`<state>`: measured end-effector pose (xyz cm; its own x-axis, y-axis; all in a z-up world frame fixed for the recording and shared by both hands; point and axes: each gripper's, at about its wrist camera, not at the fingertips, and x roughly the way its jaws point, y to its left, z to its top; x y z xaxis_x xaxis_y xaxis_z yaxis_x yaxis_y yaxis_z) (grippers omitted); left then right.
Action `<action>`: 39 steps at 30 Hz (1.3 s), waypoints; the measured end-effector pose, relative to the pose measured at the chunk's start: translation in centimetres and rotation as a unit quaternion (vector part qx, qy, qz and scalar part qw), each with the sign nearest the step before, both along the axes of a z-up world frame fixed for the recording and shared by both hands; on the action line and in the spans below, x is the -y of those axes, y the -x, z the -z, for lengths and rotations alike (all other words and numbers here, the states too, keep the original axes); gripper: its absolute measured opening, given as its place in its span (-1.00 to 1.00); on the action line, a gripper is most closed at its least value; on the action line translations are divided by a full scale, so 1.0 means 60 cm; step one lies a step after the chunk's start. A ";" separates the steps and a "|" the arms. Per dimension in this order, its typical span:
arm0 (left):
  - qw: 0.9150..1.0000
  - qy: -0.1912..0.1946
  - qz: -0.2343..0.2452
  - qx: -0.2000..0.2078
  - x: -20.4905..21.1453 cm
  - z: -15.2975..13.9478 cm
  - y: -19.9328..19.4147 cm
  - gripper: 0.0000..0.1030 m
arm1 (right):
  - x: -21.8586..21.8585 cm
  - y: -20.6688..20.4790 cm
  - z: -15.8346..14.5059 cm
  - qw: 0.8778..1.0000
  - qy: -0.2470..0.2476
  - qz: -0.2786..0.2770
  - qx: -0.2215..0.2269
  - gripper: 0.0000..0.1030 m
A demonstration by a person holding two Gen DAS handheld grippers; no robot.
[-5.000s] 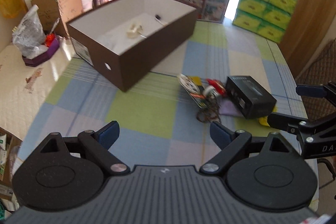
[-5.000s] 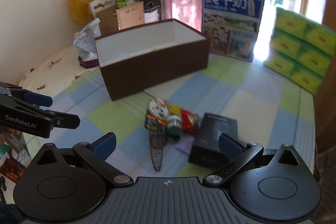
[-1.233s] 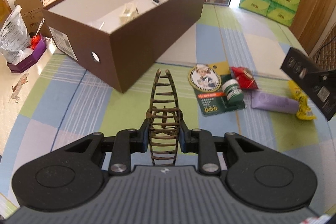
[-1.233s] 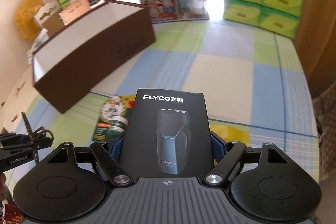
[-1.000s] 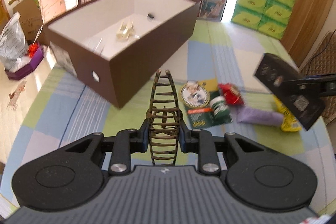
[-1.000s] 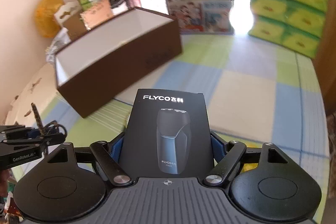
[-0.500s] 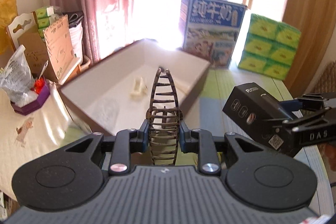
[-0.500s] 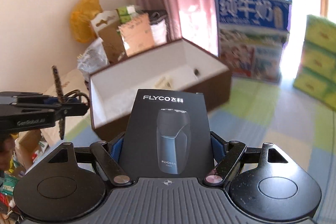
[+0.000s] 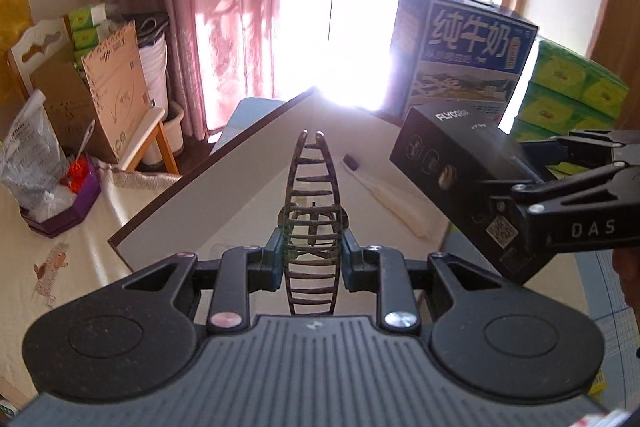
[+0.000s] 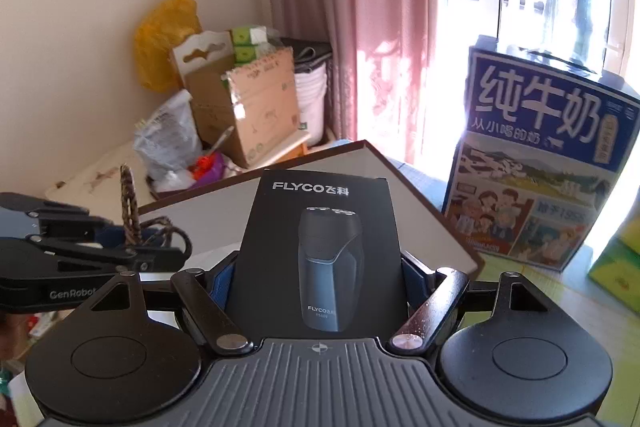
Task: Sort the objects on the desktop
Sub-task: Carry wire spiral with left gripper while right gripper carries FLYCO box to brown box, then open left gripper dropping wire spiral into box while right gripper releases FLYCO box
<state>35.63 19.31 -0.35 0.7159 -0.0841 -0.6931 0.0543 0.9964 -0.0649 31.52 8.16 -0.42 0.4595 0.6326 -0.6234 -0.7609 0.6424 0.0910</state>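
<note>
Sunlit curtains behind; we hold both loads over the white-lined brown cardboard box [image 9: 224, 187]; left claw [image 9: 312, 259] pinches the brown banana-shaped hair clip [image 9: 314, 195]; right claw [image 10: 316, 287] pinches the black FLYCO shaver carton [image 10: 320, 251]; next, we judge: lower, spread, release inside.

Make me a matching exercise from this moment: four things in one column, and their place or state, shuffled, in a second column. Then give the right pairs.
Things
1. hair claw clip
2. FLYCO shaver box
3. milk carton
4. white toothbrush

Place or state
A. lying inside the brown box
B. clamped in the left gripper
C. standing on the table beyond the brown box
D. clamped in the right gripper

Pairs: 1-B, 2-D, 3-C, 4-A
</note>
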 end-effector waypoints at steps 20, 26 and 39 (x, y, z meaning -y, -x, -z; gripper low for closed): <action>0.996 -0.016 -0.037 -0.083 -0.043 0.140 -0.230 -0.56 | -0.123 -0.172 0.146 0.994 0.092 0.039 -0.032 0.47; 0.994 -0.033 -0.040 -0.094 -0.034 0.161 -0.254 -0.56 | -0.126 -0.184 0.158 0.995 0.092 0.037 -0.031 0.47; 0.991 -0.050 -0.062 -0.103 -0.039 0.189 -0.279 -0.44 | -0.134 -0.189 0.173 0.994 0.096 0.035 -0.030 0.47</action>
